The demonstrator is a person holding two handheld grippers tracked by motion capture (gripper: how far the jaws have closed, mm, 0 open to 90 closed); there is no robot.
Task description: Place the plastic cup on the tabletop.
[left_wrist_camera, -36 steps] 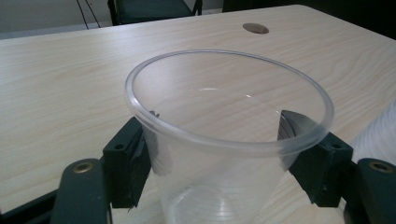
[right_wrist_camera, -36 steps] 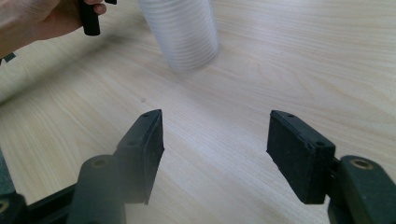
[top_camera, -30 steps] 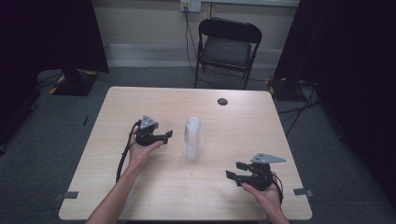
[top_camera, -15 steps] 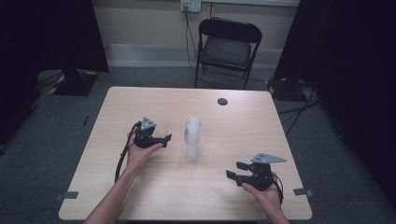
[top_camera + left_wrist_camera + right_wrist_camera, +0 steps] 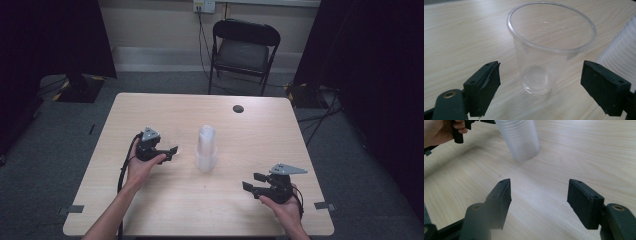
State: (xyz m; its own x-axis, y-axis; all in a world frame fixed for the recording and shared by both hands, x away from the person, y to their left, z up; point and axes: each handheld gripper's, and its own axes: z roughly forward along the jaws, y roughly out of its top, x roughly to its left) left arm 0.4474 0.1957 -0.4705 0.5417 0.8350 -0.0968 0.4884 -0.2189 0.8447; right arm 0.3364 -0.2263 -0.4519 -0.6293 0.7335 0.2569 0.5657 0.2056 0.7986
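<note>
Cup (image 5: 550, 53) sits upright between the left claw (image 5: 554, 82)'s wide-apart jaws, ungrabbed; right claw (image 5: 539, 202) idles apart near the stack (image 5: 205, 148).

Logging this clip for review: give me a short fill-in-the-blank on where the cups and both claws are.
1. The single clear cup stands upright between the jaws of the ____ claw.
2. The jaws of the right claw stand ____, with nothing between them.
3. The stack of cups stands near the table's ____.
4. Behind the table stands a black folding ____.

Missing words: left; open; middle; chair
</note>
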